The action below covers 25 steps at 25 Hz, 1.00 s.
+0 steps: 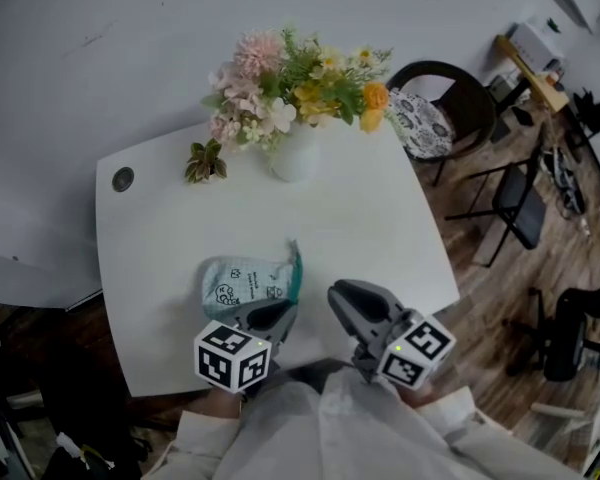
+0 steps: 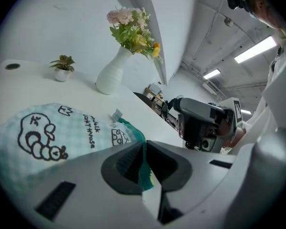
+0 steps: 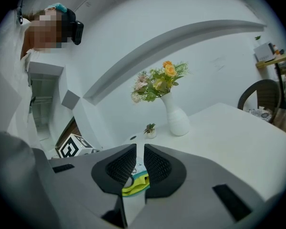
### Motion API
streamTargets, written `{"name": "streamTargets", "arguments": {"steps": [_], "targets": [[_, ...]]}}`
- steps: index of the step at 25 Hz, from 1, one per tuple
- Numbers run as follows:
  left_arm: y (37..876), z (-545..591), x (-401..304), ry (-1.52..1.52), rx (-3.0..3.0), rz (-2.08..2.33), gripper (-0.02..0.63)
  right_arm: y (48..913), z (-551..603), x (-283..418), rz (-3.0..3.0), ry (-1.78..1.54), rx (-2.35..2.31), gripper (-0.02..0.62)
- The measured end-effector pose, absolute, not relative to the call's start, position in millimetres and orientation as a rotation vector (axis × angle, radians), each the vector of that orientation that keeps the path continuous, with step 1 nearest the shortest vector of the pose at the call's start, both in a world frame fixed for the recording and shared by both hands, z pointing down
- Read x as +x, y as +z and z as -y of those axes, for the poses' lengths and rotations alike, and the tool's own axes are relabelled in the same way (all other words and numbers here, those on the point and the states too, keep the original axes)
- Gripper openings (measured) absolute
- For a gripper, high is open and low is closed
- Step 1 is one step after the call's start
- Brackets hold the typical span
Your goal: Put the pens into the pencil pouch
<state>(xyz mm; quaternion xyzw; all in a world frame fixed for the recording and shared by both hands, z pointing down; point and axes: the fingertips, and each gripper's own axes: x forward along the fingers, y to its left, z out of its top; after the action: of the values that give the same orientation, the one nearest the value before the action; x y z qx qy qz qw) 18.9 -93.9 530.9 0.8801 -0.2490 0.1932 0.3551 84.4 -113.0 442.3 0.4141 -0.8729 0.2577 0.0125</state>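
Observation:
A pale mint checked pencil pouch (image 1: pixel 242 280) with cartoon print lies near the front edge of the white table (image 1: pixel 380 228). My left gripper (image 1: pixel 280 313) is shut on its teal zipper edge (image 2: pixel 133 132), which runs in between the pads (image 2: pixel 144 149). The right gripper (image 1: pixel 335 293) hovers just to the right of the pouch, apart from it. Its jaws (image 3: pixel 139 149) stand shut to a thin slit with nothing in them. Below them the pouch's yellow-lined mouth (image 3: pixel 136 182) shows. No pen is in any view.
A white vase of flowers (image 1: pixel 295 153) and a small potted plant (image 1: pixel 205 160) stand at the table's far side. A cable hole (image 1: pixel 123 179) sits at the far left corner. Chairs (image 1: pixel 445 108) stand on the wood floor to the right.

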Motion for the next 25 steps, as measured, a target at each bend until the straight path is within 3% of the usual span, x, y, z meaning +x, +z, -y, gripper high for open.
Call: {"name": "streamTargets", "arguments": {"steps": [16, 25], "targets": [[551, 91, 27, 0.530, 2.191, 0.681, 0.028, 454, 111, 100, 2.663, 0.849, 1.337, 0.051], [545, 83, 33, 0.573, 2.211, 0.623, 0.066, 455, 119, 112, 2.630, 0.839, 1.362, 0.051]]}}
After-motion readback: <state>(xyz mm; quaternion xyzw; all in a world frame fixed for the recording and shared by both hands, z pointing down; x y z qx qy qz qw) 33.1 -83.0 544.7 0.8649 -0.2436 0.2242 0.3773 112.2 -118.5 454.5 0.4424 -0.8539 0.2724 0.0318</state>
